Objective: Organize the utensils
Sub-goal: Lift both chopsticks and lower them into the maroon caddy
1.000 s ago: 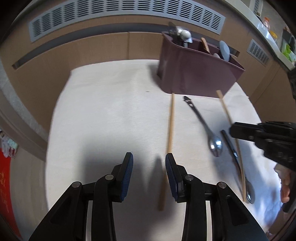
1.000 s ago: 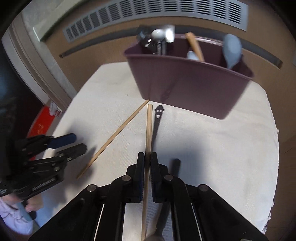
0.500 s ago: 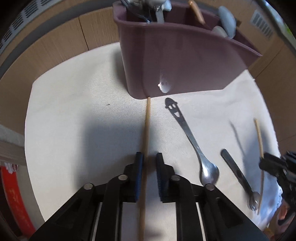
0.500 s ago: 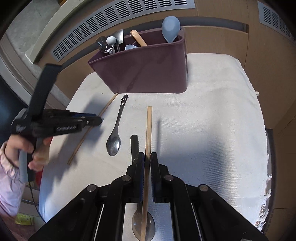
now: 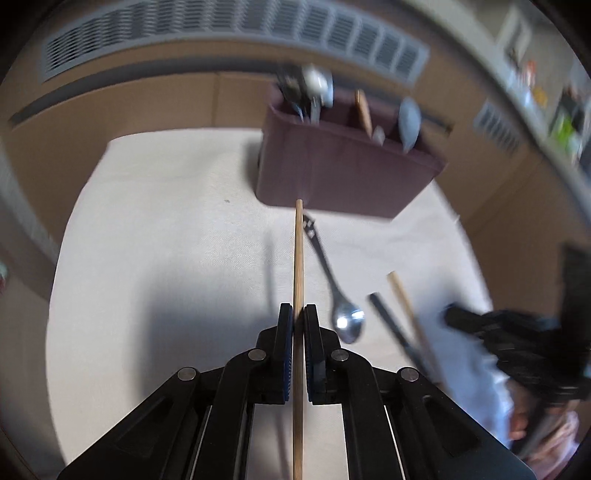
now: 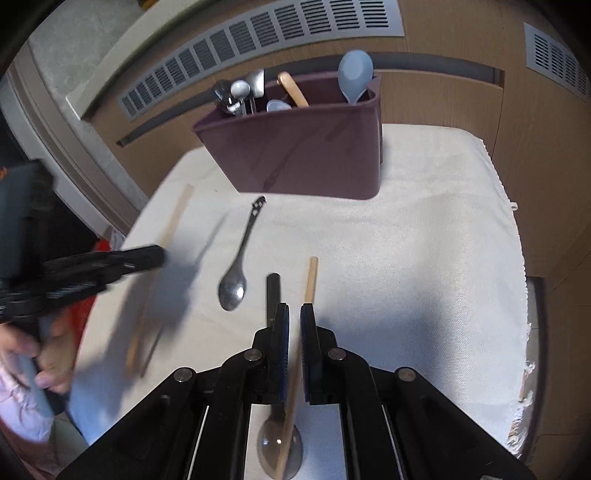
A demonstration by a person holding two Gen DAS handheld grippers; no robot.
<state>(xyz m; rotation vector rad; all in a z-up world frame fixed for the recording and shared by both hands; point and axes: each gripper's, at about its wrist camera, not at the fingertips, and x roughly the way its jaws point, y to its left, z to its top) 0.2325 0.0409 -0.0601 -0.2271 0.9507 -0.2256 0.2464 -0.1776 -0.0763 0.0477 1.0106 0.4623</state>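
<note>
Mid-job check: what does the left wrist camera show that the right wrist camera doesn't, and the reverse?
Left wrist only: a close look at the left gripper shut on its chopstick.
Right wrist only: the right gripper closed on the other chopstick, the black-handled spoon bowl below it, and the cloth's frayed edge.
Both: the maroon holder and the silver spoon.

Utensil caddy (image 6: pixel 306 155) dull plum-maroon; cloth (image 6: pixel 424 240) over the bench off-white with a fine weave. Chopsticks (image 5: pixel 298 266) pale tan wood, spoon (image 6: pixel 236 273) bright silver with a cut-out pattern at its handle end, scoop (image 6: pixel 355 74) in the caddy pale blue. Left gripper (image 5: pixel 298 321) and right gripper (image 6: pixel 294 317) black with blue pads; wall panels (image 6: pixel 443 99) at frame top light brown with grey slotted vents (image 6: pixel 258 33).
</note>
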